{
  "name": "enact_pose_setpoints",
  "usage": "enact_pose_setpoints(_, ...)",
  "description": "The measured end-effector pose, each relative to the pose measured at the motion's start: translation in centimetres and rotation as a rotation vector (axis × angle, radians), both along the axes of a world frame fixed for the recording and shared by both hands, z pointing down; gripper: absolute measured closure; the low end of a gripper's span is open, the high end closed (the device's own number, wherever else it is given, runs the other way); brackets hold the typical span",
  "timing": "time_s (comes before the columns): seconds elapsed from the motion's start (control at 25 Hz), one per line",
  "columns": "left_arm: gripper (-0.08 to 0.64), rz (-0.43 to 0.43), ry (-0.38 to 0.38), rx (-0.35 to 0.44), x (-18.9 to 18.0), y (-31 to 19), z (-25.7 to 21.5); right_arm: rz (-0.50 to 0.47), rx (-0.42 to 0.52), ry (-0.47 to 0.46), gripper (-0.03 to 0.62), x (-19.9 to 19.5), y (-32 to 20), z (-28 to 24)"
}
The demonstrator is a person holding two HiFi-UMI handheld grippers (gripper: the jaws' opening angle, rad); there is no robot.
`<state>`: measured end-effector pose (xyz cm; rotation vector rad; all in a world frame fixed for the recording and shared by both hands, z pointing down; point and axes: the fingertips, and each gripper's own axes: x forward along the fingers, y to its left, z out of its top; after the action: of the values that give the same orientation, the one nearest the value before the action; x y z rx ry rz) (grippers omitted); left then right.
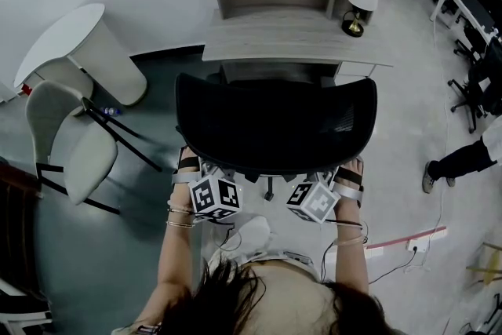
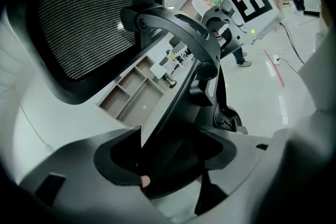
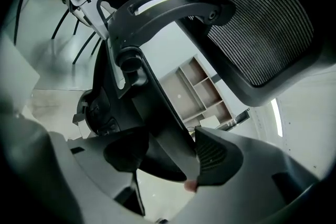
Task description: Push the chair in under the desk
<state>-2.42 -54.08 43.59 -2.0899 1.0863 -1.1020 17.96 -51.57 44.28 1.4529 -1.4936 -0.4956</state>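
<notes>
We see black chair (image 1: pixel 274 121): ribbed mesh back, curved rear brace, standing just before grey desk (image 1: pixel 298 39). Our left gripper (image 2: pixel 173 165) and right gripper (image 3: pixel 170 160) each clamp chair's dark rear strut, jaws narrowed.

No legible text, brand, number or sign is found in any view. Only black-and-white square marker patterns are carried on the left cube (image 1: pixel 216 198) and right cube (image 1: pixel 313 202).

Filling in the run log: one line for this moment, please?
left tool: shut on chair | right tool: shut on chair | chair: backrest close before desk
</notes>
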Motion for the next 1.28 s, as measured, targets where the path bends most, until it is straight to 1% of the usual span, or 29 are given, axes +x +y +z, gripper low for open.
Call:
enact_pose_setpoints(0.2, 0.267, -0.021, 0.041, 0.013, -0.3, 1.1, -0.5, 0.005, 0.012, -0.025, 0.331, 0.2, 0.4, -0.3)
enact_pose_setpoints(0.32, 0.267, -0.032, 0.058, 0.011, -0.5, 1.7, -0.6, 0.011, 0.012, -0.06, 0.331, 0.3, 0.8, -0.4)
enact_pose_setpoints(0.44, 0.268, -0.044, 0.068, -0.005, -0.6, 2.4, -0.4, 0.016, -0.004, -0.092, 0.331, 0.6, 1.5, -0.3)
enact_pose_setpoints(0.56, 0.268, -0.058, 0.078, -0.033, -0.8, 3.4, 0.5, 0.01, -0.026, -0.105, 0.331, 0.6, 2.3, 0.1)
enact_pose_setpoints(0.84, 0.268, -0.075, 0.097, -0.047, -0.4, 6.3, 0.2, 0.0, -0.026, -0.152, 0.333, 0.8, 4.4, -0.2)
enact_pose_setpoints(1.04, 0.27, -0.07, 0.194, -0.035, -0.1, 8.3, -0.2, -0.013, -0.024, -0.223, 0.333, 0.5, 6.0, -0.6)
enact_pose_setpoints(1.16, 0.27, -0.079, 0.22, -0.031, 0.0, 9.5, -0.3, -0.03, -0.034, -0.272, 0.336, -0.2, 6.8, -0.5)
enact_pose_setpoints(1.28, 0.275, -0.095, 0.253, -0.039, 0.0, 10.7, -0.6, -0.038, -0.035, -0.3, 0.346, -0.7, 7.5, -0.4)
